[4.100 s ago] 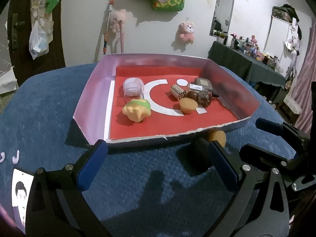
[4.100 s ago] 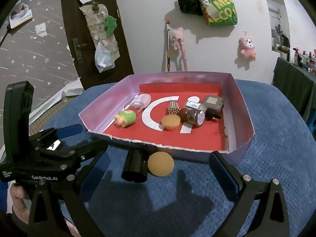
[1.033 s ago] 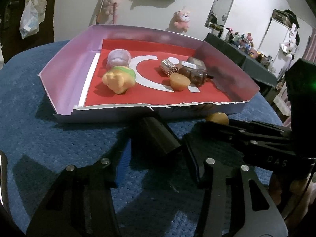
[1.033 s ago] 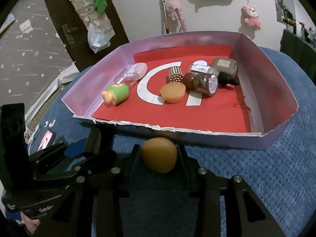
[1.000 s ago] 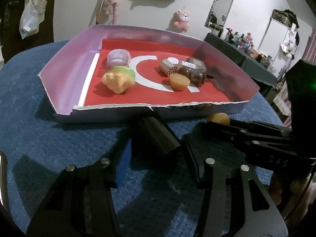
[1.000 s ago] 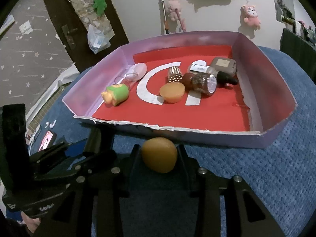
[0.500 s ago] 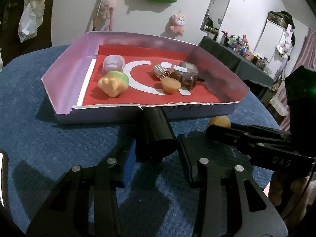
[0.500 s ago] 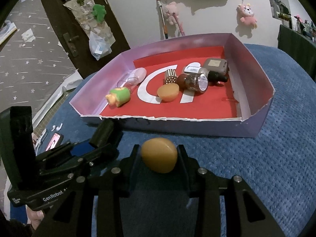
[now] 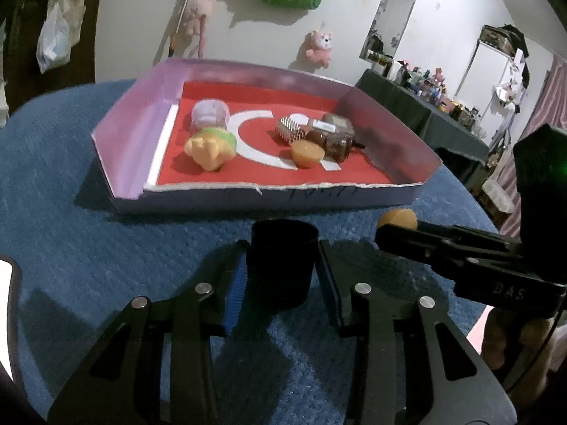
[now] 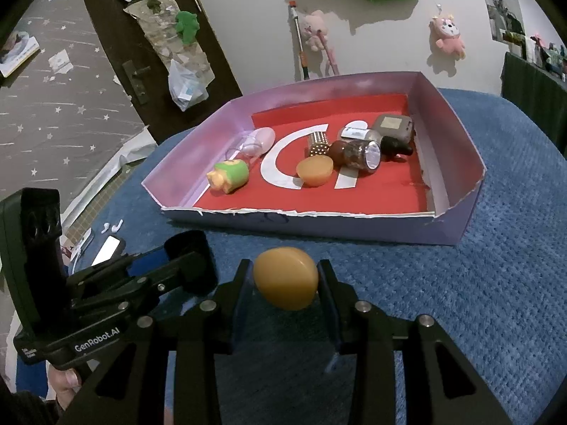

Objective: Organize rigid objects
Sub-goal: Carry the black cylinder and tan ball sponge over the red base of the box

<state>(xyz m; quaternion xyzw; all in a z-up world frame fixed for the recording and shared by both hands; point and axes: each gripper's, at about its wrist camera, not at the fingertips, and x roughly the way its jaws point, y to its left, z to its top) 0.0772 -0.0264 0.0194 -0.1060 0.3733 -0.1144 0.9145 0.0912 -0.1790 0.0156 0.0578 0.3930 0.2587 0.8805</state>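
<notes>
Both wrist views toward shared tray [image 9: 248,196]

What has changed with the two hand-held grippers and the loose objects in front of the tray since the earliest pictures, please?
The left hand-held gripper, open then, is closing on the black cylinder, now upright. The right hand-held gripper has clamped the orange egg-shaped piece. Both objects rested on the blue cloth before. The tray and its contents look unchanged.

Left gripper [image 9: 281,276]: black skeletal frame with triangular cut-outs, silver round screw heads on each finger arm, blue pads on the inner faces. Right gripper [image 10: 285,281]: same black frame, silver screws, blue pads. White lettering "GenRobot.AI" is printed on the left body, seen from the right wrist; "DAS" is embossed on the right body. A dark sleeve is seen at the left hand [image 10: 65,387].
</notes>
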